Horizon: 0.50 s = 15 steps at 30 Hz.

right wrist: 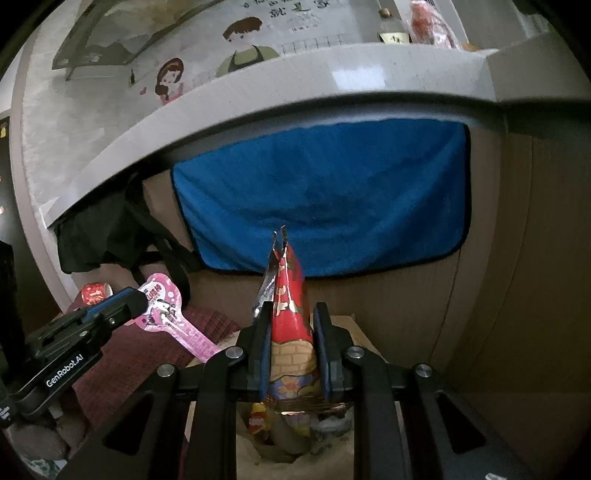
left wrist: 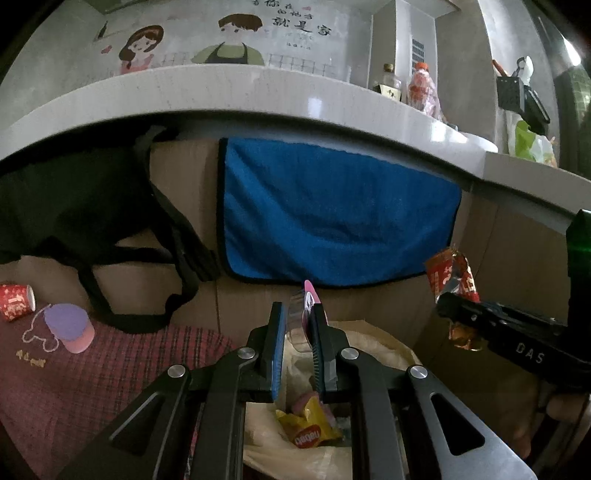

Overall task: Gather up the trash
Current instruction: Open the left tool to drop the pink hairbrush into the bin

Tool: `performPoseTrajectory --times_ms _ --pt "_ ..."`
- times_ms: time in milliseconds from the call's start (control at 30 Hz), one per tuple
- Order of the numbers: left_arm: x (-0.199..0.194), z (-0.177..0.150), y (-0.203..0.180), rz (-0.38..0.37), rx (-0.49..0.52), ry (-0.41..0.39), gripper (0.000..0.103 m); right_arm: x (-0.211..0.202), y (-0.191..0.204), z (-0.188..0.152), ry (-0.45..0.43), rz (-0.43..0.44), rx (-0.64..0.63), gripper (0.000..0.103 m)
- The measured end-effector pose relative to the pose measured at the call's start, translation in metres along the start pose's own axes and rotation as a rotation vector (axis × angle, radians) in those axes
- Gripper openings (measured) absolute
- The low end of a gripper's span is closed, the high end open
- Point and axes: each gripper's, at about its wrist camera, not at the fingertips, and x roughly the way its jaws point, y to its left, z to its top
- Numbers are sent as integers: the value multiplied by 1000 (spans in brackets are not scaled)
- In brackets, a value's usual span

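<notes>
Carrying two pieces above the trash bag (left wrist: 373,343): left gripper (left wrist: 298,343) clamping the pink wrapper (right wrist: 162,306), right gripper (right wrist: 291,354) pinching the red snack packet (right wrist: 290,314). Centring both over the bag's mouth before loosening, keeping each low to avoid flutter.

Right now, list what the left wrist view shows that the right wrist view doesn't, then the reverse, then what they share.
Only the left wrist view: a purple-lidded pink cup lying on the red plaid cloth, and a black utensil rack on the far wall.

Only the right wrist view: the printed face of the pink wrapper and the range hood.

Both: the blue towel, the black bag, the red paper cup, the left gripper shut on the pink wrapper, the right gripper shut on the red snack wrapper, and the trash bag below.
</notes>
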Motion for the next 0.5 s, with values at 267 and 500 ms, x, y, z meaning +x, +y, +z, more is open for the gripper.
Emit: performPoseTrajectory --times_ms 267,500 --pt "23 -8 15 -146 -64 87 41 13 -6 -14 35 -18 25 45" --pt "13 -4 38 -118 -132 102 42 17 0 -18 81 -20 27 49"
